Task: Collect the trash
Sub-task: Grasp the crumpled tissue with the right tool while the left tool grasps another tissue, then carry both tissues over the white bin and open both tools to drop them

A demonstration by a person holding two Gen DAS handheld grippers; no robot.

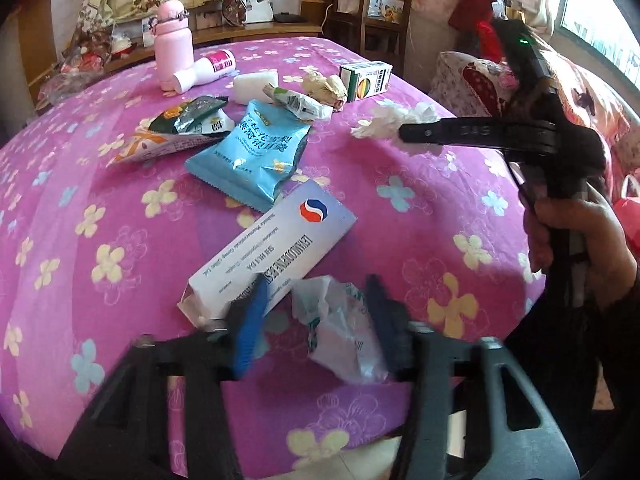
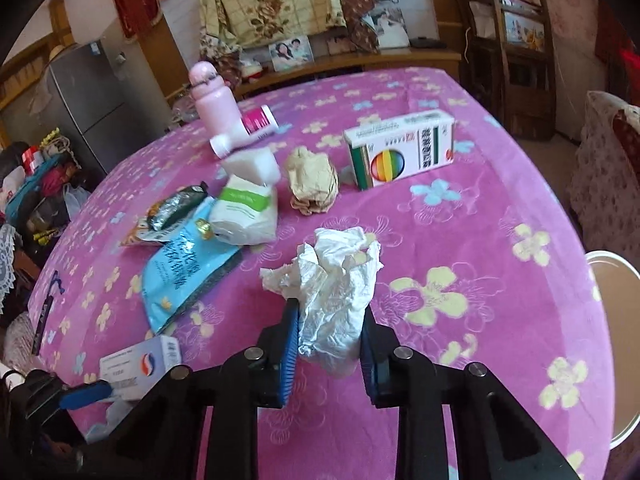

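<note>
The right gripper (image 2: 330, 322) holds a crumpled tissue (image 2: 334, 280) above the tabletop (image 2: 500, 200). Only the left view shows the left gripper (image 1: 320, 304), fingers narrowed around a crumpled plastic wrapper (image 1: 340, 332).

- Daylight, bright and even; it enters by the window (image 1: 600, 20) at the right in the left wrist view, which is washed out.
- Soft shadow lies on the pink cloth (image 1: 400, 232) under the near tools.
- Both views bend strongly at the edges, with black corners.
- Slight blur on the white block (image 2: 252, 166) and the near plastic.
</note>
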